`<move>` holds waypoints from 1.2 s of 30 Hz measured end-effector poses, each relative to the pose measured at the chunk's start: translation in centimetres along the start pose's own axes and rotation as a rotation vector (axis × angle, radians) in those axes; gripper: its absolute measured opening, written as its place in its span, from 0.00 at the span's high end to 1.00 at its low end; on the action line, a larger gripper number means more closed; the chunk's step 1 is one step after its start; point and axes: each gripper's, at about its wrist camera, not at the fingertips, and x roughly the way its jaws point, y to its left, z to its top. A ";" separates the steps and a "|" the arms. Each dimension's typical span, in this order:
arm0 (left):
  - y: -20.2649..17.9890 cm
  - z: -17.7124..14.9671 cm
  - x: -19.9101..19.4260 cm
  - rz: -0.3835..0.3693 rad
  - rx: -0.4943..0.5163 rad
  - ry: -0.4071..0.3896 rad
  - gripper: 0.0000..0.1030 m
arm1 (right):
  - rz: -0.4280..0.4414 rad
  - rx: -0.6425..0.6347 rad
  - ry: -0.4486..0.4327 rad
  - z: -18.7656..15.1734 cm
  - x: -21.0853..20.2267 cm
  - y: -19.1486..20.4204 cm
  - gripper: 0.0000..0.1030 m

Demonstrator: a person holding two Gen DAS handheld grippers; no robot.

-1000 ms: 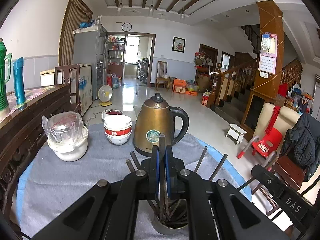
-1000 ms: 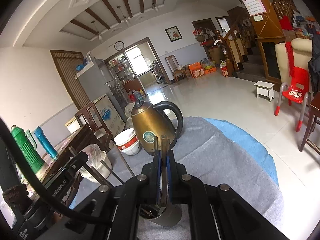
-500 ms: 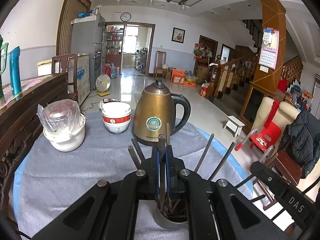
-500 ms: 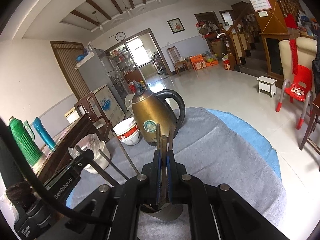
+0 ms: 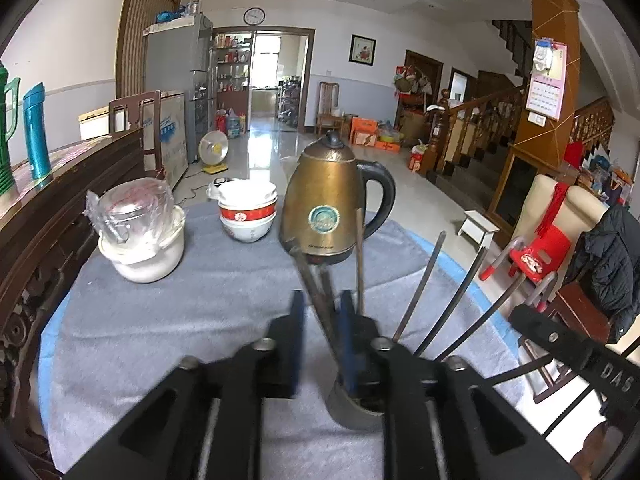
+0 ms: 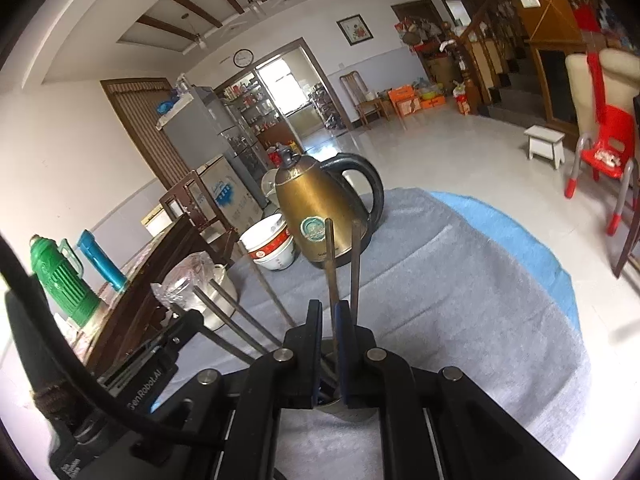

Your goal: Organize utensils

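A metal utensil cup (image 5: pixel 352 412) stands on the grey cloth under both grippers and holds several thin metal utensil handles (image 5: pixel 420 288). My left gripper (image 5: pixel 322 320) hangs over the cup with its jaws opening. One handle (image 5: pixel 308 276) leans between the pads, free of the left pad. In the right wrist view the cup (image 6: pixel 344 404) shows below my right gripper (image 6: pixel 329 328). That gripper's jaws are starting to open, narrow around an upright handle (image 6: pixel 330 264) that still lies between the pads. A second handle (image 6: pixel 355 264) stands just right of it.
A brass kettle (image 5: pixel 324 212), stacked red-and-white bowls (image 5: pixel 248 212) and a white pot with a bagged glass jar (image 5: pixel 140 232) stand at the far side of the round table (image 5: pixel 160 320). A dark wooden sideboard (image 5: pixel 40 248) borders the left. Chairs (image 5: pixel 540 252) stand to the right.
The left jaws have parted from the handle they pinched, and that handle now leans to the left. Both views have tipped a little downward over the cup.
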 end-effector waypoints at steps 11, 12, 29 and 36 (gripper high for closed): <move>1.0 -1.5 -2.0 0.143 0.079 0.028 0.32 | 0.078 0.047 -0.040 -0.5 -2.2 -0.8 0.79; 1.0 -1.7 -2.1 0.151 0.086 0.032 0.28 | 0.082 0.047 -0.045 -0.6 -2.4 -0.9 0.72; 1.7 -7.1 -3.3 0.221 0.163 0.202 0.20 | -0.029 0.000 -0.007 -4.9 -4.2 -5.1 0.49; 0.4 -7.2 -3.2 0.193 0.163 0.233 0.19 | -0.021 -0.031 -0.010 -5.4 -3.9 -4.3 0.49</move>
